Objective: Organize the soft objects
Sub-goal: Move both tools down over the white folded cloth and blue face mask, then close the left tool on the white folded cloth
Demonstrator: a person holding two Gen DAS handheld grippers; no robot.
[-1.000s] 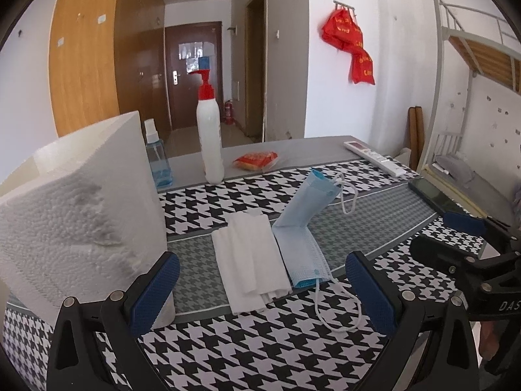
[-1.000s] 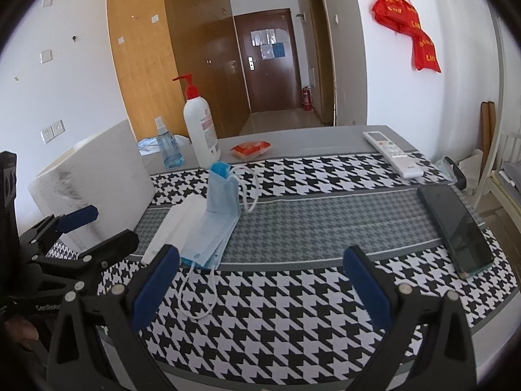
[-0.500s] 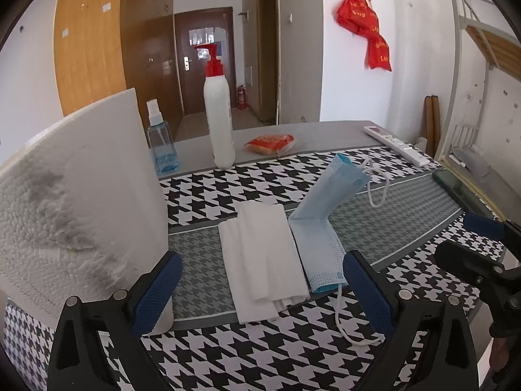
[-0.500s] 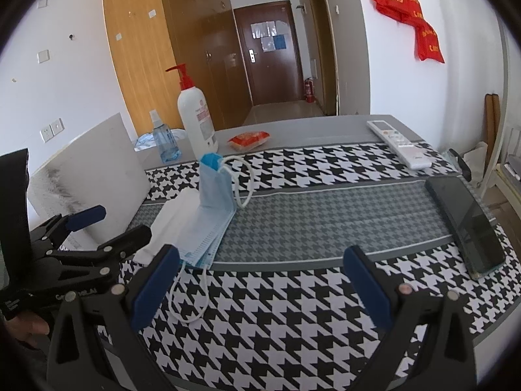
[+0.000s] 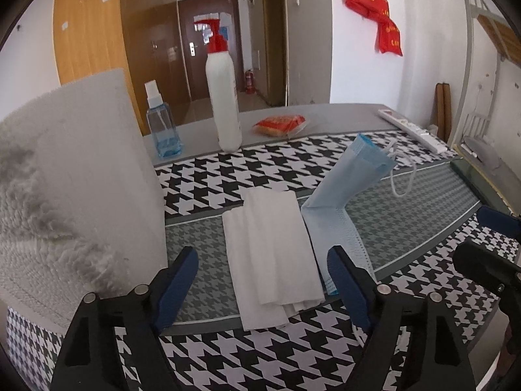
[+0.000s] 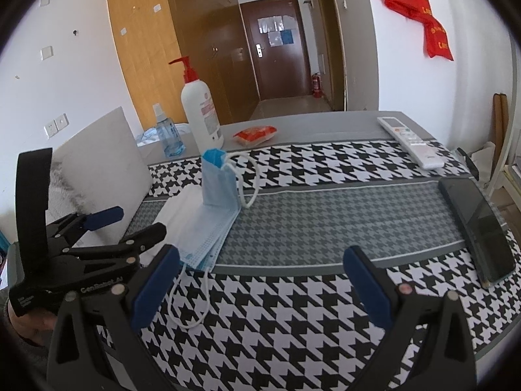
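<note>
- Left hand-held gripper [image 5: 263, 282], lower centre: jaws spread, empty, straddling folded white tissue stack [image 5: 272, 247] on bench [image 5: 208, 352].
- Right hand-held gripper [image 6: 262, 282], lower centre: released, empty.
- Blue face mask [image 5: 338, 192], centre-right: beside tissue, possibly overlapping; light, limp, half upright; best pinched at fold.

left wrist cam: low over the table's near edge, facing the door, close to the white cloth [image 5: 272, 247]
right wrist cam: further right, same direction
shared: blue mask [image 6: 215, 208], pump bottle [image 5: 224, 97]

The left tool [image 6: 136, 221] seems to read "GenRobot.AI".
</note>
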